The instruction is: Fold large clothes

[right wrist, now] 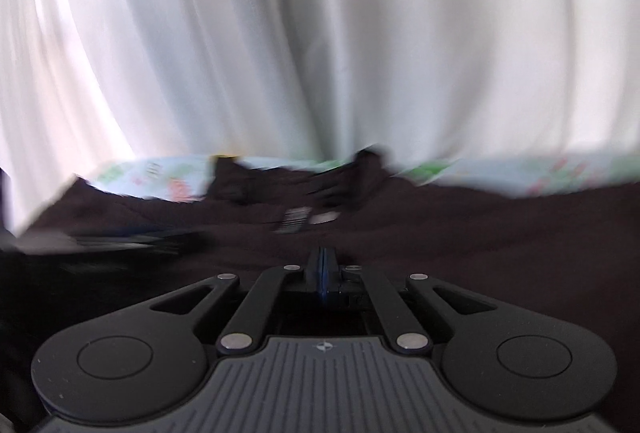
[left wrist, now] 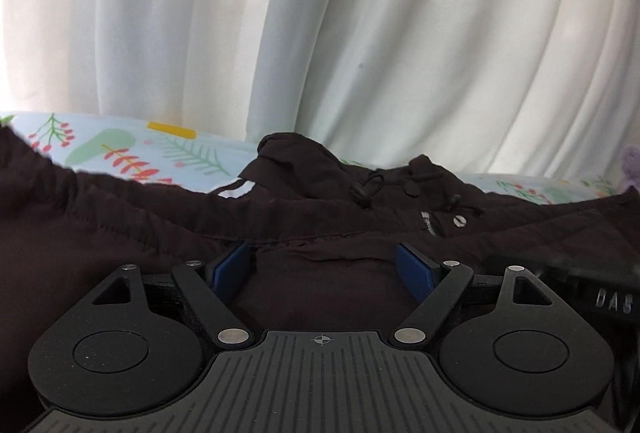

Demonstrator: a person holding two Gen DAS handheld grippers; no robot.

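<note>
The jacket [left wrist: 120,225], dark and nearly black, is lying spread across a bed sheet [left wrist: 120,149] printed with leaves and berries. A white curtain [left wrist: 320,33] is hanging behind the sheet. The jacket's bunched collar end, with its cord toggles [left wrist: 366,189] and a small white label [left wrist: 430,225], is sitting toward the curtain side, and a pale striped patch [left wrist: 236,189] is showing just left of the toggles.

The left tongs [left wrist: 324,265] are standing wide over the jacket, their blue pads [left wrist: 230,267] well apart. Jacket cloth is lying between and below them, but the pads are not pressing on it. Part of the other black tool, lettered at its edge, is showing at the right of this view, just beside the left tongs.

The right tongs [right wrist: 323,269] are standing fully closed, blue pads together, low over the jacket on the side away from the curtain. Whether any cloth is pinched between them I cannot tell; the right view is blurred.
</note>
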